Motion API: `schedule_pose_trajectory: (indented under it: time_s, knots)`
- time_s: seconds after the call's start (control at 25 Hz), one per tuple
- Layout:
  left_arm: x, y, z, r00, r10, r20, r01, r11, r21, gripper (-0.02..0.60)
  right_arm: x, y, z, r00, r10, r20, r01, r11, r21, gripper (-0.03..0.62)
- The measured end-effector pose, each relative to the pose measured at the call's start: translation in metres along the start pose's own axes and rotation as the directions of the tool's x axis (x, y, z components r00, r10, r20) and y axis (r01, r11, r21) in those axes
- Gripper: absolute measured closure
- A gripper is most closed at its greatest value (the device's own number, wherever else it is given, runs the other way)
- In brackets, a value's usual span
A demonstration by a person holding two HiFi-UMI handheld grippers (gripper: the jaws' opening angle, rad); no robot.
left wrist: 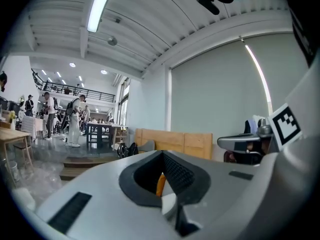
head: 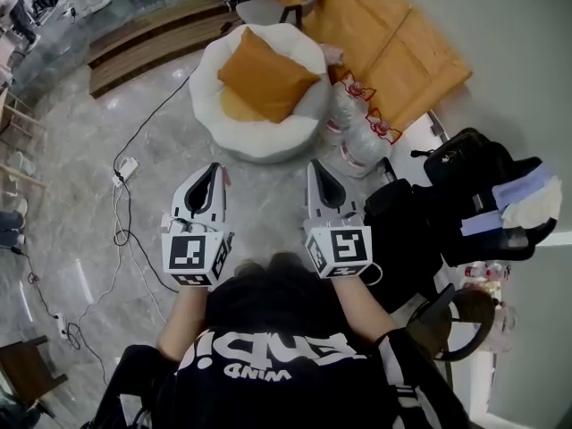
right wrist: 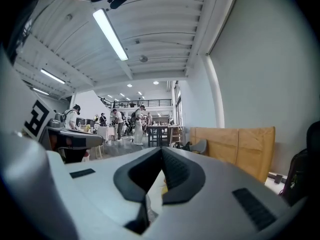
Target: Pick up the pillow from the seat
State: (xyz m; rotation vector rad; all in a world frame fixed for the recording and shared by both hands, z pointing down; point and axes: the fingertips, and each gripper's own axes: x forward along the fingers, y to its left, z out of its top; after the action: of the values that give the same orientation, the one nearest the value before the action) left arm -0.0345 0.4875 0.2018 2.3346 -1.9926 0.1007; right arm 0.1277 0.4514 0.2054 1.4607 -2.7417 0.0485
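Note:
An orange pillow [head: 265, 75] lies tilted on a round white seat [head: 259, 132] in the head view, up the middle. My left gripper [head: 212, 170] and right gripper [head: 315, 168] hover side by side just short of the seat's near edge, both shut and holding nothing. Through the left gripper's jaws a sliver of the orange pillow [left wrist: 160, 184] shows. The right gripper [right wrist: 161, 151] points level over the room, and the seat shows pale below its tips.
Two clear bags [head: 357, 128] with red print stand right of the seat. Wooden boards [head: 393, 43] lean behind them. A black bag and clothes [head: 474, 195] pile at the right. A cable and power strip [head: 125, 170] run across the grey floor at left. People stand far off [left wrist: 75, 121].

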Motion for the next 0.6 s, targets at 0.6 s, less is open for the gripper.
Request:
schedule_pose_trajectory:
  time_s: [0.6]
  knots:
    - [0.057,0.032,-0.012,0.999,-0.018,-0.027,0.018,1.0,0.004,0.572,0.064,-0.03,-0.008,0.999,-0.034,0.004,0.034,0.999,-0.008,0.574]
